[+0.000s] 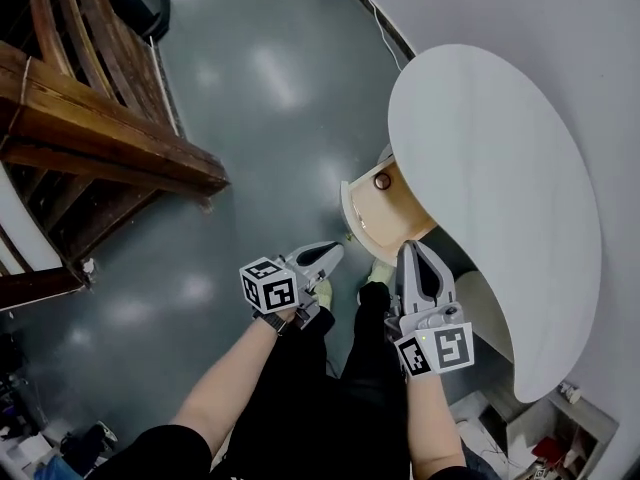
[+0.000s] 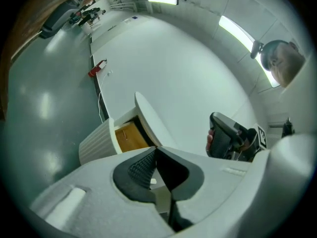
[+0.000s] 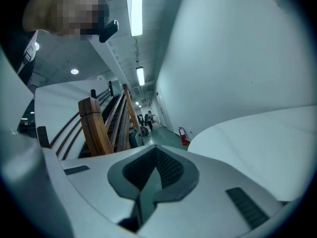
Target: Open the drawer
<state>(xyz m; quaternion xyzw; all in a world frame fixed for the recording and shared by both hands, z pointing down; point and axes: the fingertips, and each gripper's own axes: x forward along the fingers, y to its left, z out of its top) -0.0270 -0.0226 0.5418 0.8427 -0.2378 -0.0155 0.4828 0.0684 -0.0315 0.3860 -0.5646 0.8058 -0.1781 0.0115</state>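
While both forearms reached forward side by side, the left gripper point(image 1: 333, 252) and right gripper point(image 1: 410, 251) pointed away, each with fingers closed on nothing; the drawer point(image 1: 392, 208) stood open under the white bench point(image 1: 490, 198), just beyond their tips.

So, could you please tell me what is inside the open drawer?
The drawer shows a bare wooden floor and one small round dark item at one edge. Its back part is covered by the white oval tabletop.
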